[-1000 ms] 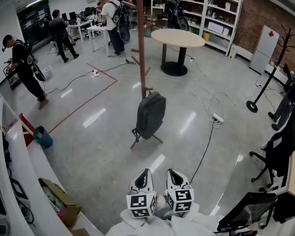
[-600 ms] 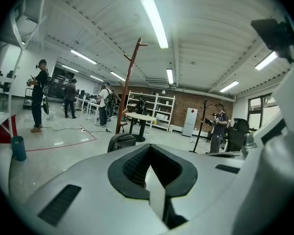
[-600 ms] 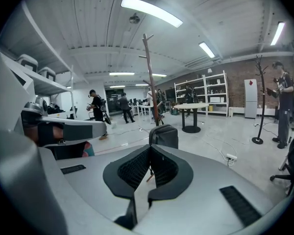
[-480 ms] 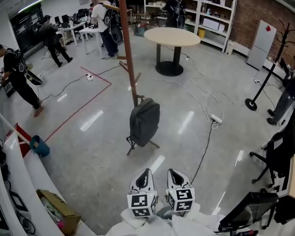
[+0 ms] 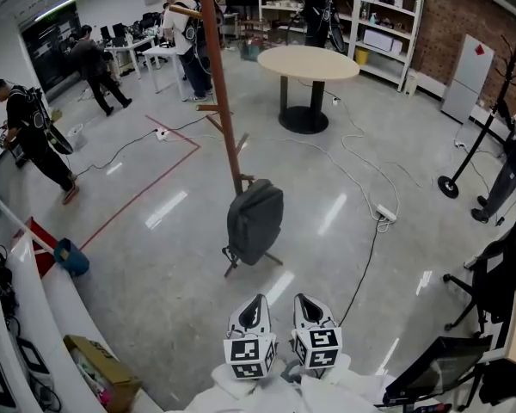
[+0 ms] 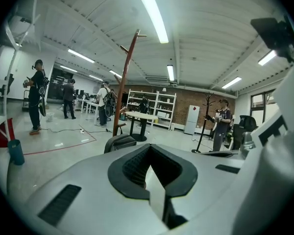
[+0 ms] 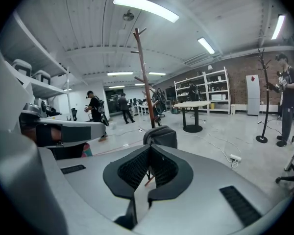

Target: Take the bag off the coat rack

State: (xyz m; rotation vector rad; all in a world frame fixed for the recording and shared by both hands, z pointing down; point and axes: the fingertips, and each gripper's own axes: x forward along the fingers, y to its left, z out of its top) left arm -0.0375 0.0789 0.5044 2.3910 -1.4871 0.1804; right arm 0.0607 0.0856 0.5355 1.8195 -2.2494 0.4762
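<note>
Head view: dark grey fabric backpack [image 5: 254, 223] hangs long axis vertical on the brown wooden coat rack [image 5: 221, 93], well ahead of my left gripper [image 5: 256, 300] and right gripper [image 5: 303, 299]. Both are closed, empty.

Bag [image 5: 254, 224] dk grey; coat rack [image 5: 219, 84] red-brown; round table [image 5: 308, 61] beige top, blk base; floor tape [image 5: 146, 191] red

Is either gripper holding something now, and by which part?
Nothing is held. Both the left gripper and the right gripper are shut and empty; the bag hangs on the coat rack ahead.
</note>
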